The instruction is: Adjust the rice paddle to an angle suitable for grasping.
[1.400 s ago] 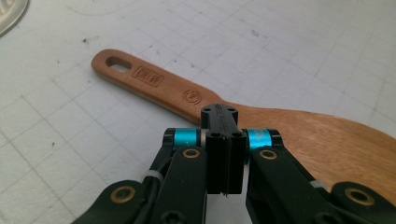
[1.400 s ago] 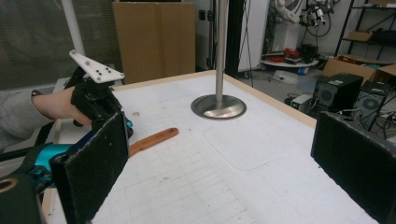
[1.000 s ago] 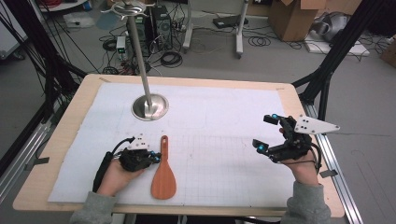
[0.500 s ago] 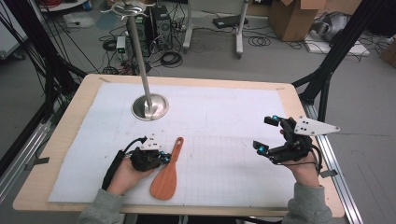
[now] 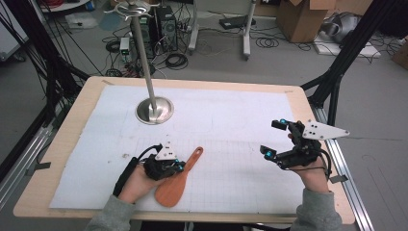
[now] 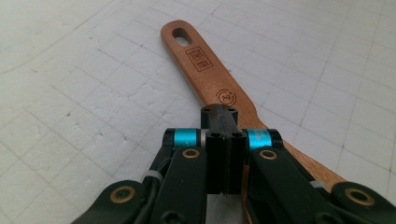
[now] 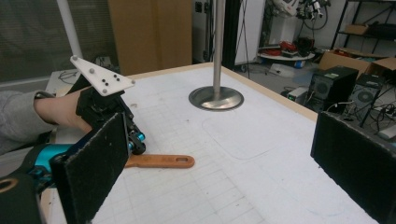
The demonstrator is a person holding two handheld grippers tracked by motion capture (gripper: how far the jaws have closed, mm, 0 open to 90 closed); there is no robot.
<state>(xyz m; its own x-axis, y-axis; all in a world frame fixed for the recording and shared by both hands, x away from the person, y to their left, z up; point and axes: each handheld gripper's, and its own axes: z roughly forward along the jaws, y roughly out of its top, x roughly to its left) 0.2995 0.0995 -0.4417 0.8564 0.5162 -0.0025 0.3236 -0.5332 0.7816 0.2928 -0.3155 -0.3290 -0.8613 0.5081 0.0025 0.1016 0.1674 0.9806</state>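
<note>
The left gripper [image 5: 179,166], jaws shut with nothing between, rests on the spatula's [image 5: 179,180] neck, handle running toward one o'clock, blade at seven, the open right gripper [image 5: 274,139] well apart

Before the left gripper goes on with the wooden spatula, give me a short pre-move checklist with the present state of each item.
1. Left gripper fingers shut: ok.
2. Spatula actually clamped between the fingers: cannot tell; the closed tips sit over its handle.
3. Spatula lying flat on the white mat: ok.
4. Handle's hanging hole free: ok.
5. Right gripper open, holding nothing, apart from the spatula: ok.
6. Metal stand upright, well beyond the spatula: ok.
</note>
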